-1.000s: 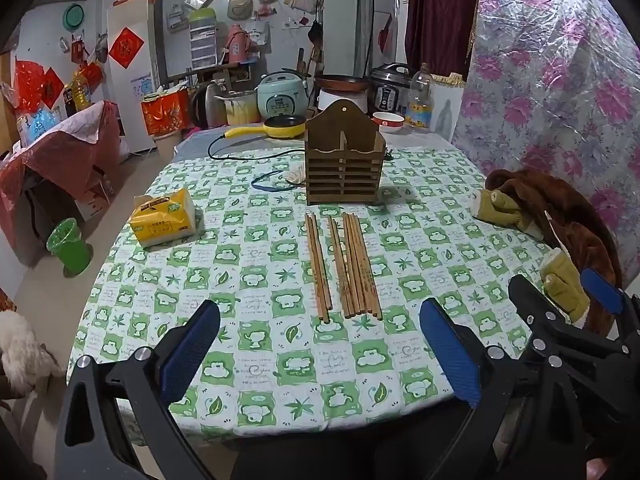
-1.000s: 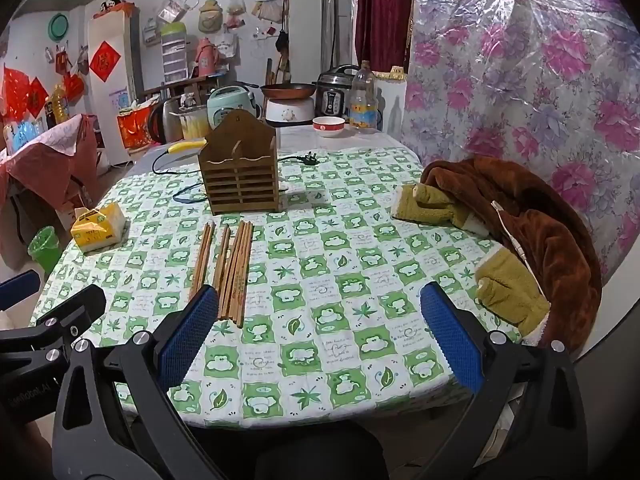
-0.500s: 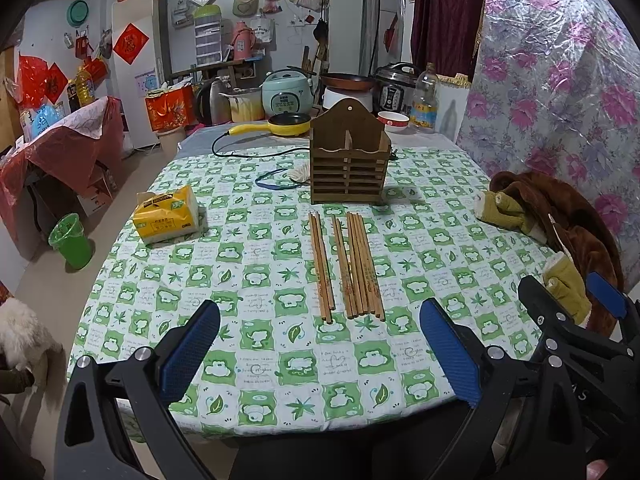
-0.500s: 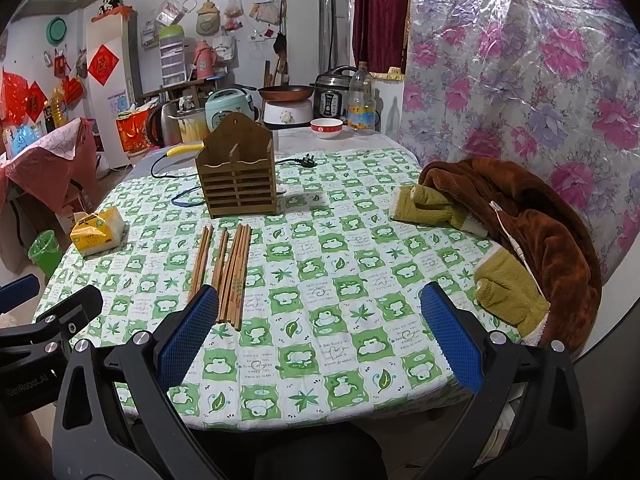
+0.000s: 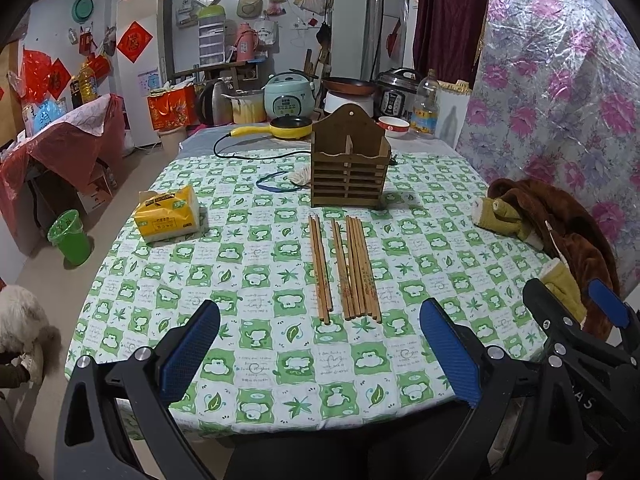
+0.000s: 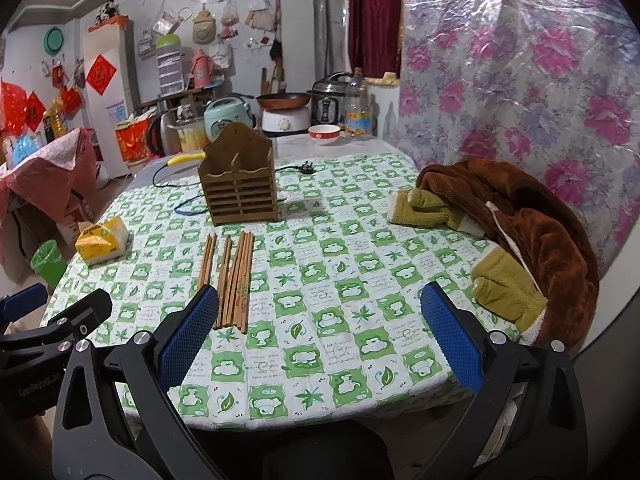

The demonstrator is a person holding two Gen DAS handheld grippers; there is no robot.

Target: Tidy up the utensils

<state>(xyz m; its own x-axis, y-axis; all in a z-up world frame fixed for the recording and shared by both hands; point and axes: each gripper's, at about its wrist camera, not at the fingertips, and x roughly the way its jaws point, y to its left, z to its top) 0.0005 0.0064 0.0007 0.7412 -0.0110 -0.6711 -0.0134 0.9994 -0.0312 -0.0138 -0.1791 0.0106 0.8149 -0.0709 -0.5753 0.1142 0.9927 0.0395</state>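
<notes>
Left tongs (image 5: 316, 354) wide, empty, hovering at near table (image 5: 440, 184) edge | right tongs (image 6: 316, 344) wide, empty | chopsticks (image 5: 344, 268) flat in rows, ends toward tongs for pickup | wooden holder (image 5: 350, 174) upright just beyond, compartments open for loading.

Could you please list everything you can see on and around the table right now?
chopsticks: several, brown wood, flat in a row mid-table, two set slightly apart.
holder: one, brown slatted wood, upright behind the chopsticks, two compartments.
tissue pack: one, yellow, table's left side.
electric pan: one, yellow, far edge, black cord attached.
bowl: one, red and white, far edge.
robe: one, brown with olive cuffs, right edge.
tablecloth: one, green-white check.
bin: one, green, floor left.
left tool: open, empty, near edge.
right tool: open, empty, near edge.
</notes>
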